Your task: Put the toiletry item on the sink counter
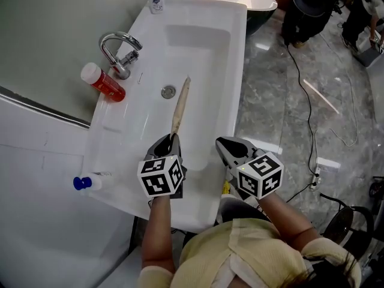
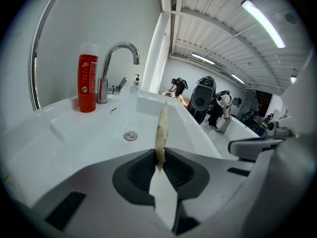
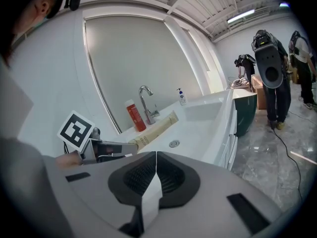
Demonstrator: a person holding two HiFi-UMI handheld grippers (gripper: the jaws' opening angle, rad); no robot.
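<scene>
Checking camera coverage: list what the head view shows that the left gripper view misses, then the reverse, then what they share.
Only the head view: the blue-capped bottle at the near left corner of the counter, and the floor cables.
Only the left gripper view: the ceiling lights.
Both: the left claw pinching the end of the tube, the red bottle, the faucet and the drain.

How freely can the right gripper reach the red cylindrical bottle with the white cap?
Probably not: the left gripper holds a long beige tube over the white basin, across the line from the right gripper to the red bottle.
</scene>
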